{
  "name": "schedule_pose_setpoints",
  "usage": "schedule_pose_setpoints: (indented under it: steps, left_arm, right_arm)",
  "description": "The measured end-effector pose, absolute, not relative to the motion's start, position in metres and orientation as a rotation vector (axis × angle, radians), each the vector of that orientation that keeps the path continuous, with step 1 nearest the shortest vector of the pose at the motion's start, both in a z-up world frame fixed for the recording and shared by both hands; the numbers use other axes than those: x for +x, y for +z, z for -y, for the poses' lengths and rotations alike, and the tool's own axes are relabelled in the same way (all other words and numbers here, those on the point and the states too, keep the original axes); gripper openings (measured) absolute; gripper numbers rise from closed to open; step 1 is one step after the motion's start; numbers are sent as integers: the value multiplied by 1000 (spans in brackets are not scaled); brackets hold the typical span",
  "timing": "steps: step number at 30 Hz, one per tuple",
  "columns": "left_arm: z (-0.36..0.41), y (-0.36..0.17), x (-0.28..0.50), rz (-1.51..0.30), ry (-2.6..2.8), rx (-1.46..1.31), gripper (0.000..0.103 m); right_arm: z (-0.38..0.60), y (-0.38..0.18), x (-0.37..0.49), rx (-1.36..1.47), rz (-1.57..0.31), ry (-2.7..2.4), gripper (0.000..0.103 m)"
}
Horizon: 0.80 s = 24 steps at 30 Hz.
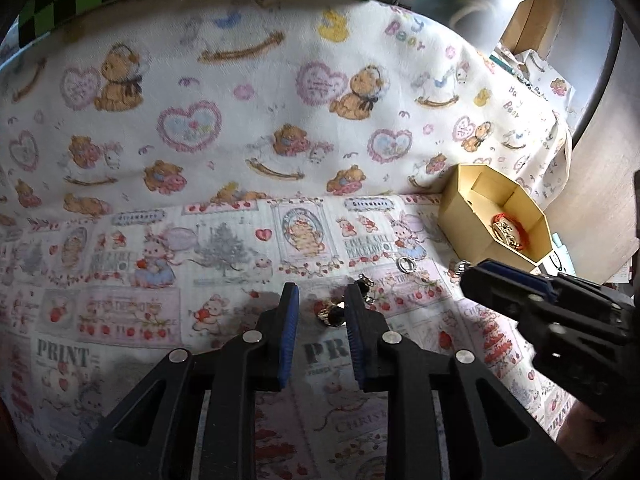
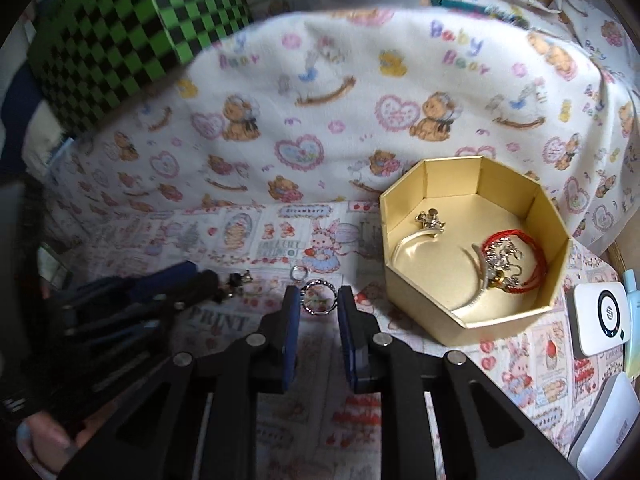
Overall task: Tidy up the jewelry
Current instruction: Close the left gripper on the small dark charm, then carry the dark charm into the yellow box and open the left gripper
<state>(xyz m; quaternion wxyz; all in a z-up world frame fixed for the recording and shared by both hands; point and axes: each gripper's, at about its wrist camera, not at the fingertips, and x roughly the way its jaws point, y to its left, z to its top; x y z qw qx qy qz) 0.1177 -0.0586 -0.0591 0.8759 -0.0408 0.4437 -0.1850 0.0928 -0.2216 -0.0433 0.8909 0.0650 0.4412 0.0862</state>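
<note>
Both hand-held grippers sat open: left hand-held gripper (image 1: 322, 300) straddled a gold-and-black earring (image 1: 331, 313), right hand-held gripper (image 2: 319, 298) a silver ring (image 2: 318, 299). Partway done, I'd say: gold octagonal cardboard box (image 2: 472, 322) already held a red cord bracelet (image 2: 520, 258); small silver ring (image 2: 298, 273) was loose on the counter.

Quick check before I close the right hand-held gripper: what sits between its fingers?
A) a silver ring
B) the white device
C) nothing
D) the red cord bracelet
A: in the right wrist view the silver ring lies on the printed cloth between the open fingers of the right hand-held gripper.
</note>
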Motion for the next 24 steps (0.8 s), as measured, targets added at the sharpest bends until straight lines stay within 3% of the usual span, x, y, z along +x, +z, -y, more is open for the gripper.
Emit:
schedule_pose_setpoints:
  steps: [5, 9, 24]
  left_arm:
    - [69, -62, 118, -939, -406, -89, 19]
    - [71, -62, 115, -945, -403, -72, 8]
    - [52, -29, 94, -801, -344, -108, 7]
  right_arm:
    - [223, -33, 82, 140, -896, 193, 18]
    - [224, -29, 82, 143, -891, 199, 18]
    - [235, -3, 69, 167, -835, 210, 18]
